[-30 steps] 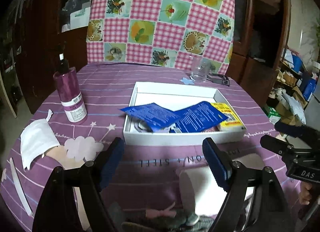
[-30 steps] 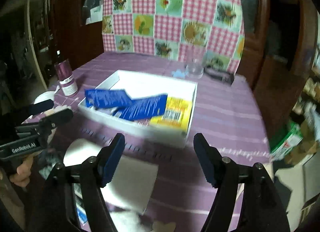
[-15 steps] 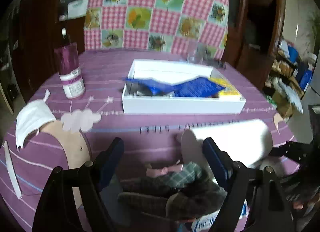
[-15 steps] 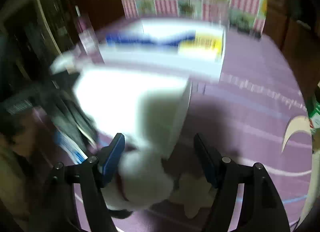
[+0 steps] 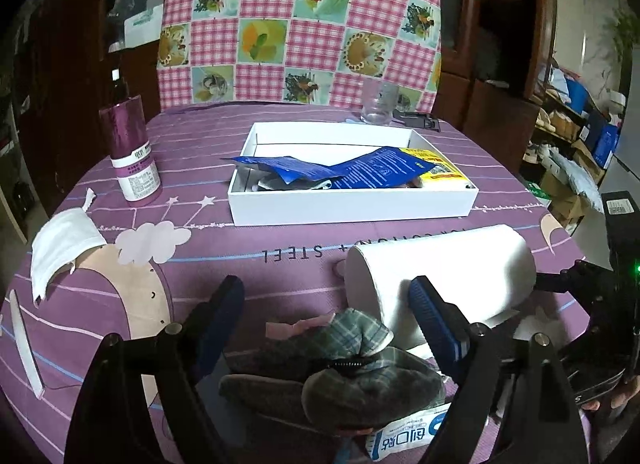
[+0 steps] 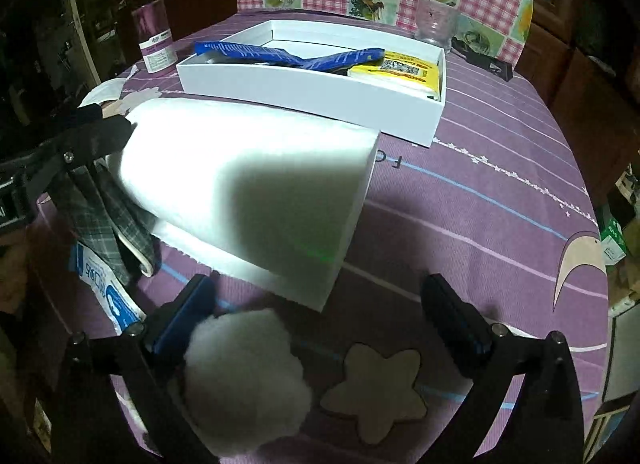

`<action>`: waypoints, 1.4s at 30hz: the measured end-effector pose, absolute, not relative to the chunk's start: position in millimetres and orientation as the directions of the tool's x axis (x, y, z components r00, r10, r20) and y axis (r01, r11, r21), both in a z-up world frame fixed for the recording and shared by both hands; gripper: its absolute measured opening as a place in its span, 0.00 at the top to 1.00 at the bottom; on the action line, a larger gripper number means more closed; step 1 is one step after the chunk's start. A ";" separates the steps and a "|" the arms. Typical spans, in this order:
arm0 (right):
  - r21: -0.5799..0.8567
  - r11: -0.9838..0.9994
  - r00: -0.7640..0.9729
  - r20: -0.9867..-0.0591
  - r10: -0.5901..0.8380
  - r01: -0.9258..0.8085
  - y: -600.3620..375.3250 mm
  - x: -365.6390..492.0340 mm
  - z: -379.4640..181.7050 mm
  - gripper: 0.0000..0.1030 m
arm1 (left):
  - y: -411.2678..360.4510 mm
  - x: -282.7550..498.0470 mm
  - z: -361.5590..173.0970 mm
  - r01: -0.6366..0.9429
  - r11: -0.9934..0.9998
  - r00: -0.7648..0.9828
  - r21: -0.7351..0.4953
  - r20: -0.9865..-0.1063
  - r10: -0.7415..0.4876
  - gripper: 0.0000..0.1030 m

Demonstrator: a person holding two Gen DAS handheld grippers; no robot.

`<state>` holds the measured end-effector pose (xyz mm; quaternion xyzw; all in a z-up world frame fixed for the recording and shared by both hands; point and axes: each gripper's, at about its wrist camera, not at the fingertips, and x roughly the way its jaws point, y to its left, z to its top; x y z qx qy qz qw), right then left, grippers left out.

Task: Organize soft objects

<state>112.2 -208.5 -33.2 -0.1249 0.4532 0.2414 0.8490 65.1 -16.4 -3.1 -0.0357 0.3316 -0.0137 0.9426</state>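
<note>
The left gripper (image 5: 330, 306) hangs low over the purple patterned tablecloth (image 5: 208, 151) with its 2 blue-padded fingers spread wide and gripping nothing. Directly under it, at 6 o'clock in the left wrist view, lies a grey-green plaid fabric bow (image 5: 340, 368), resting partly on a white and blue plastic packet (image 5: 404, 438). At 3 o'clock of the bow lies a white paper towel roll (image 5: 440, 272) on its side, one end just beside the left gripper's right finger; whether they touch cannot be told.

The right gripper (image 6: 320, 306) is also wide apart and holds nothing. In its view the paper towel roll (image 6: 248, 183) fills the centre, and a fluffy white cotton ball (image 6: 244, 376) sits at 7 o'clock, against the inner side of its left finger (image 6: 188, 310). A beige star printed on the cloth shows at 6 o'clock.

Beyond the roll, at 12 o'clock, stands a shallow white rectangular cardboard box (image 5: 348, 205) holding 2 blue foil sachets (image 5: 340, 171) and a yellow packet (image 5: 434, 171). A purple cylindrical bottle with a white label (image 5: 134, 151) stands at 10 o'clock of the box, a clear glass cup (image 5: 378, 105) at 1 o'clock. A white face mask (image 5: 60, 246) lies near the table's left edge at 9 o'clock.
</note>
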 end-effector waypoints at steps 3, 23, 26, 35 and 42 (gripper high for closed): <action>0.007 0.852 0.473 -0.830 0.297 -0.523 -208.7 112.1 -33.6 0.00 | -14.8 65.3 -3.2 0.002 0.995 0.772 -0.102 -0.632 -0.066 0.17; 0.177 0.870 0.537 -0.725 0.431 -0.459 -233.6 101.8 3.8 0.03 | -28.7 60.3 -4.7 0.067 0.994 0.747 -0.081 -0.657 -0.104 0.17; 0.128 0.891 0.595 -0.701 0.392 -0.435 -232.0 95.8 10.6 0.03 | -32.8 61.5 -7.3 0.072 0.996 0.739 -0.054 -0.667 -0.090 0.17; 0.139 0.820 0.505 -0.726 0.466 -0.555 -227.5 69.8 9.2 0.03 | -36.2 50.7 -6.3 0.065 0.998 0.745 -0.024 -0.664 -0.064 0.17; 0.021 0.773 0.465 -0.789 0.403 -0.634 -203.0 52.9 -6.2 0.03 | -42.8 39.8 -13.0 0.085 0.996 0.726 -0.002 -0.684 -0.063 0.02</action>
